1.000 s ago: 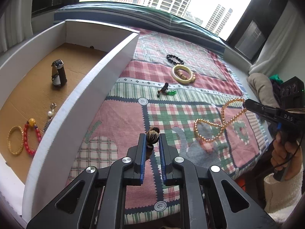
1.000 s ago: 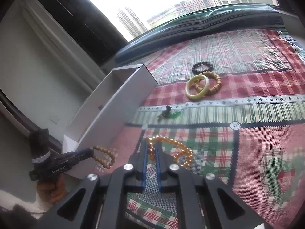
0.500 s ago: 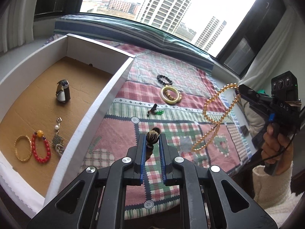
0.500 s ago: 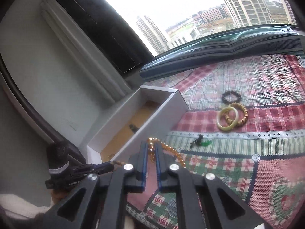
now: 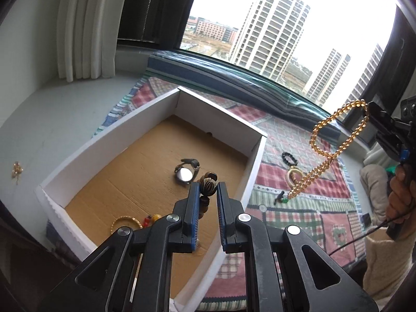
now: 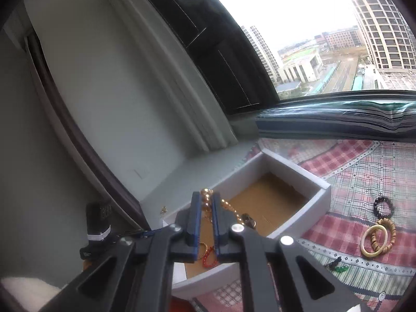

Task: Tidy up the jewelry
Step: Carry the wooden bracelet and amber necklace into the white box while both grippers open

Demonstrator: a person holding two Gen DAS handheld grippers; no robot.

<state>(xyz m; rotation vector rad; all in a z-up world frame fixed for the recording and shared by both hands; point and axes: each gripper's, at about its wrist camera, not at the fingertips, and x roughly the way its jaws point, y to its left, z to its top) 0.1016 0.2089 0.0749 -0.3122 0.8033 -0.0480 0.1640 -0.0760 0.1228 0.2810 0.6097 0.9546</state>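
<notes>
My left gripper point(image 5: 208, 189) is shut on a brown striped bead bracelet point(image 5: 208, 186), held above the open white box point(image 5: 221, 115). My right gripper point(image 6: 206, 201) is shut on a golden bead necklace point(image 6: 228, 206). In the left wrist view that right gripper point(image 5: 370, 108) is high at the right, and the golden necklace point(image 5: 327, 150) hangs from it in a long loop over the quilt. In the right wrist view the white box point(image 6: 293, 173) lies just beyond my fingers.
In the box lie a watch point(image 5: 186, 173), a gold bangle point(image 5: 124, 221) and a red bead bracelet point(image 6: 208, 257). On the patchwork quilt point(image 5: 325, 213) rest a black bead bracelet point(image 5: 289, 156), a cream bangle point(image 5: 293, 175) and a green pendant point(image 5: 282, 199). A curtain and window stand behind.
Both grippers rose and swung left toward the box. The golden necklace came off the quilt and now hangs free. The striped bracelet moved from over the quilt to over the box.
</notes>
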